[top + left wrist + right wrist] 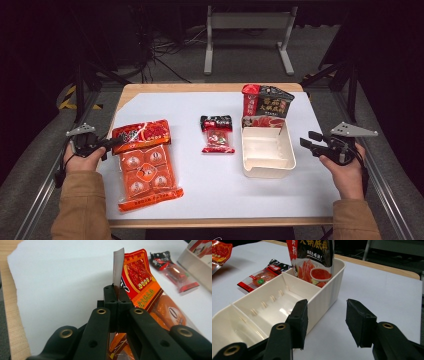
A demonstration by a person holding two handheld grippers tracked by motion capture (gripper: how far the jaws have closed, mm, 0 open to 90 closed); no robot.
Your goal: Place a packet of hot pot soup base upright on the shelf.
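Note:
A large orange-red sauce packet (145,162) lies on the left of the white table sheet. My left gripper (111,143) is shut on its near left edge, and that pinched edge (118,267) stands up from between the jaws. A small red and black packet (217,134) lies flat at the middle. A cream divided box (268,152) sits to the right, with a red and black pouch (266,106) standing upright in its far compartment. My right gripper (307,139) is open just right of the box, its left finger (298,321) close to the box wall (322,298).
The white sheet (210,192) covers most of the wooden table (220,221), whose edge shows at front and back. Dark metal frame rails (35,197) run along both sides. A grey table frame (247,35) and cables stand on the floor beyond.

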